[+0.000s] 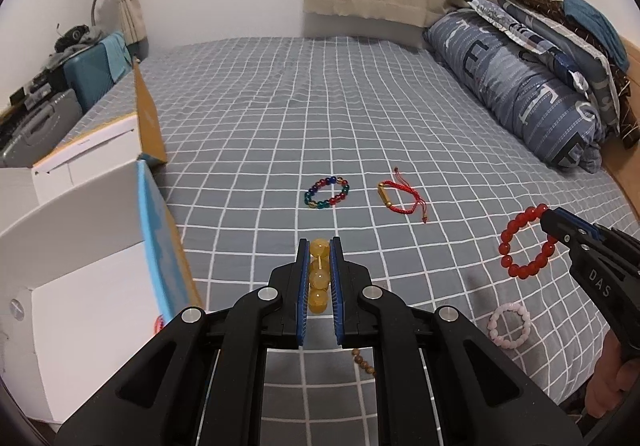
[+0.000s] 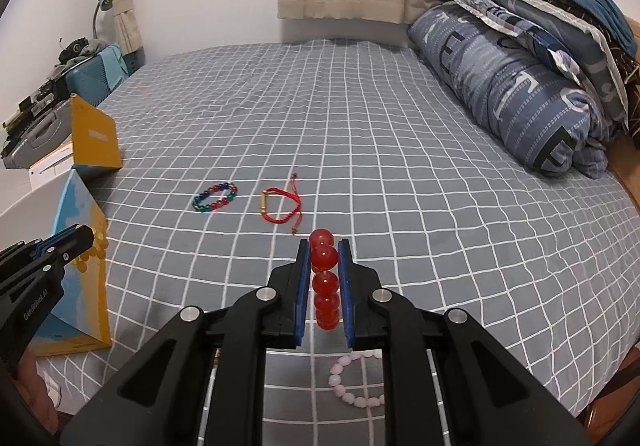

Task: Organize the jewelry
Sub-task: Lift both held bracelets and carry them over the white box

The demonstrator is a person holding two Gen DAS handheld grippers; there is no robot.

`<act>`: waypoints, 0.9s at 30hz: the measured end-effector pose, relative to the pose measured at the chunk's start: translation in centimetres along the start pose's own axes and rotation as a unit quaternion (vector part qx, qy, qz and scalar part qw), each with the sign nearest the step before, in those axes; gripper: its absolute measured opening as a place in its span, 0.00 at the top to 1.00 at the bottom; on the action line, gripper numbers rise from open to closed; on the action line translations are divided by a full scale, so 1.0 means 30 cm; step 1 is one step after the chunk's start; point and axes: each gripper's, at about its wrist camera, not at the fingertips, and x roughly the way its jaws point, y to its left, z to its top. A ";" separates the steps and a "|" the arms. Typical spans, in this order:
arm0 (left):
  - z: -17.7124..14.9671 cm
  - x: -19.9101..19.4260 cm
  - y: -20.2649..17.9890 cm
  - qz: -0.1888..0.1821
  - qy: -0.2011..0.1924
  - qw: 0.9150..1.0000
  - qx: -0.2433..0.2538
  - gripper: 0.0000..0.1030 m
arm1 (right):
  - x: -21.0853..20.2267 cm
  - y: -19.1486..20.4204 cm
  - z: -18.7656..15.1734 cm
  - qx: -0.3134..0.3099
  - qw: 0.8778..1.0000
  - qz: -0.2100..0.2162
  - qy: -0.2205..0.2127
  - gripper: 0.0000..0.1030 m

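My left gripper (image 1: 320,246) is shut on a yellow bead bracelet (image 1: 319,278) and holds it above the bed, beside an open white box (image 1: 80,286). My right gripper (image 2: 324,246) is shut on a red bead bracelet (image 2: 325,282), which hangs from it in the left wrist view (image 1: 526,246). On the checked bedsheet lie a multicoloured bead bracelet (image 1: 327,193), a red cord bracelet with a gold tube (image 1: 398,196), a pink bead bracelet (image 1: 510,324) and a brown wooden bead string (image 1: 364,364), partly hidden under my left gripper.
The white box has blue and yellow flaps (image 2: 86,246) at the bed's left edge. A rolled duvet and pillows (image 1: 532,82) lie along the right side. A cluttered side table with a blue case (image 1: 92,74) stands at the far left.
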 end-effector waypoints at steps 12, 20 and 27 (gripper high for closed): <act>-0.010 -0.127 0.092 0.017 -0.018 1.000 -0.017 0.91 | -0.080 0.154 0.023 -0.030 0.999 0.023 -0.015 0.88; -0.023 -0.195 0.198 0.044 -0.023 0.998 -0.039 0.91 | -0.125 0.292 0.048 -0.052 0.997 0.053 -0.027 0.88; -0.049 -0.244 0.340 0.079 -0.024 0.994 -0.068 0.91 | -0.134 0.422 0.066 -0.067 0.995 0.075 -0.028 0.88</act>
